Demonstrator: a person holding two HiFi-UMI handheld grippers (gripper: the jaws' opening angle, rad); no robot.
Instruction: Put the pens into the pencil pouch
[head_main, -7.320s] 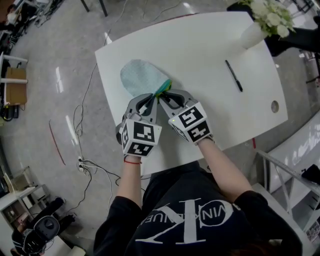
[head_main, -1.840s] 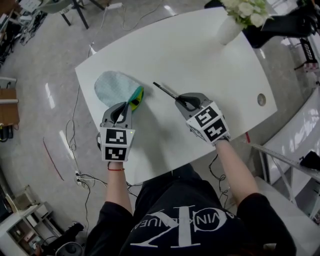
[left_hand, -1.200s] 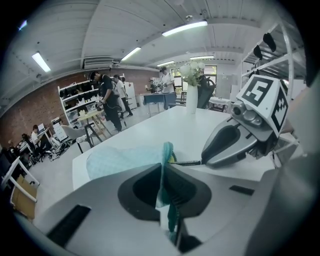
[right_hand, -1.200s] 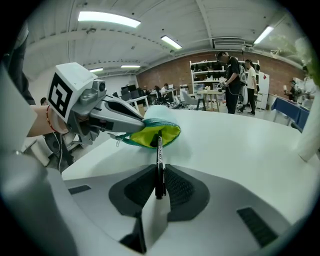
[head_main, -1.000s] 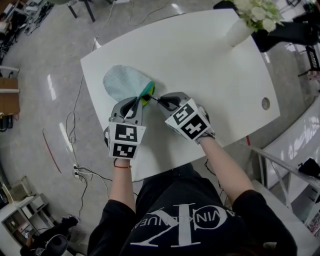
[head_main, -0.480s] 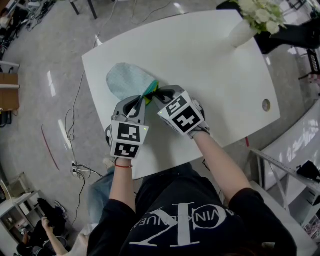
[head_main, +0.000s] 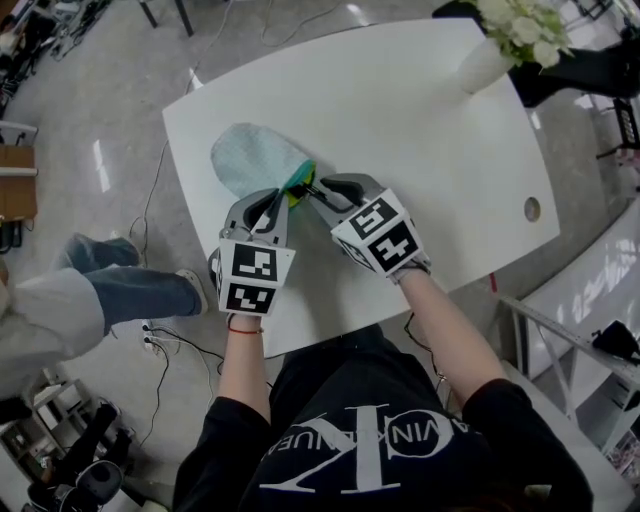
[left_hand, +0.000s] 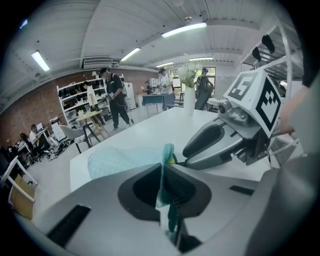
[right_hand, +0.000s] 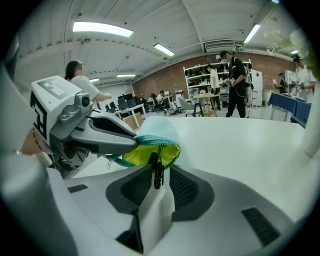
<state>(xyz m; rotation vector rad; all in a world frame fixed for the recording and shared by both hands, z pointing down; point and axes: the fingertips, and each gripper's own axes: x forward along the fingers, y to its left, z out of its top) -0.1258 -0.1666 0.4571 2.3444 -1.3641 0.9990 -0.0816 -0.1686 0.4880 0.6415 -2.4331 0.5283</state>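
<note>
The limp pale-blue fabric pouch (head_main: 255, 160), by the white tabletop's (head_main: 420, 120) left edge, is clamped at its rim by the left gripper (head_main: 284, 197); the right gripper's (head_main: 317, 190) jaws have just been opening round the black pen (right_hand: 157, 175), tipped into the mouth; stiff, light, slick, it is judged best gripped mid-barrel.

White table (head_main: 420, 120) with pencil pouch (head_main: 252, 160) and flower vase (head_main: 482, 64)

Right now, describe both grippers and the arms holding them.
Both the left gripper and right gripper have grey curved jaws with black ribbed pads and a white cube of black square markers. The right one's jaws have just been opening, a black pen between them. Black short-sleeved T-shirt with white print; a red bracelet on the left wrist.
</note>
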